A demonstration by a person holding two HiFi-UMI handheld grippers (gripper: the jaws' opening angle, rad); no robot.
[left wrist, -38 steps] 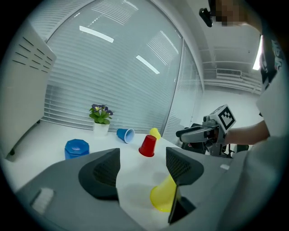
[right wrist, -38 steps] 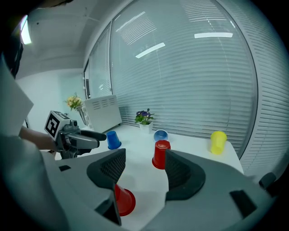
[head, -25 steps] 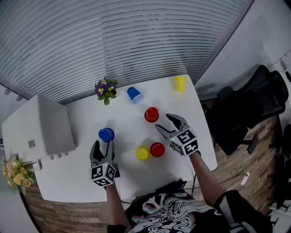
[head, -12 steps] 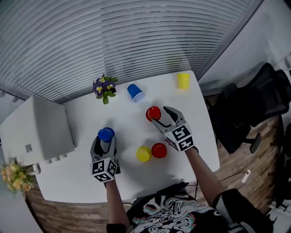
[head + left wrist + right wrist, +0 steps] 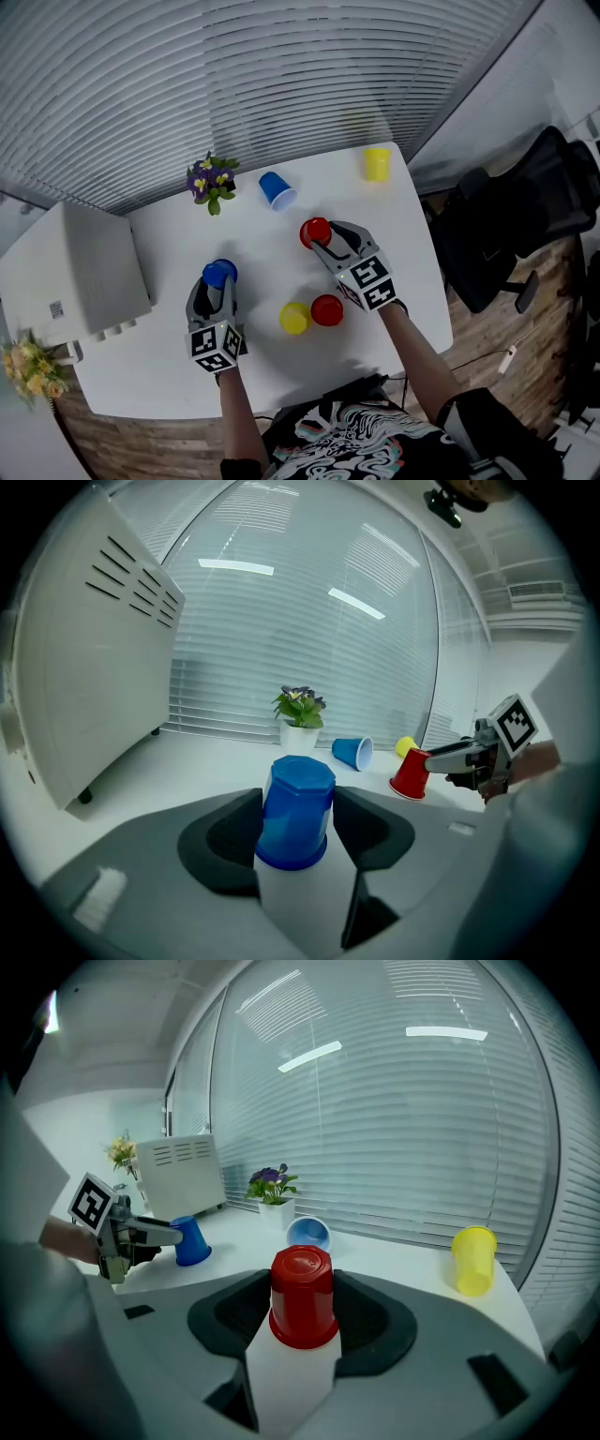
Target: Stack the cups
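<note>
An upturned blue cup (image 5: 219, 273) (image 5: 295, 810) stands on the white table (image 5: 262, 253) at the left. My left gripper (image 5: 218, 281) (image 5: 298, 817) has just been closing round it, and its pads now touch the cup's sides. An upturned red cup (image 5: 316, 231) (image 5: 303, 1296) stands right of centre. My right gripper (image 5: 328, 240) (image 5: 303, 1302) has also just been closing, and its pads press this cup's sides. Both cups rest on the table.
A yellow cup (image 5: 293, 318) and a second red cup (image 5: 326, 309) stand upturned near the front. Another blue cup (image 5: 277, 189) lies on its side at the back by a flower pot (image 5: 210, 180). A yellow cup (image 5: 377, 164) stands back right. A white appliance (image 5: 75, 272) fills the left end.
Both grippers moved forward over their cups, the left round the blue one, the right round the red one. Their jaws have narrowed onto the cups' sides.
</note>
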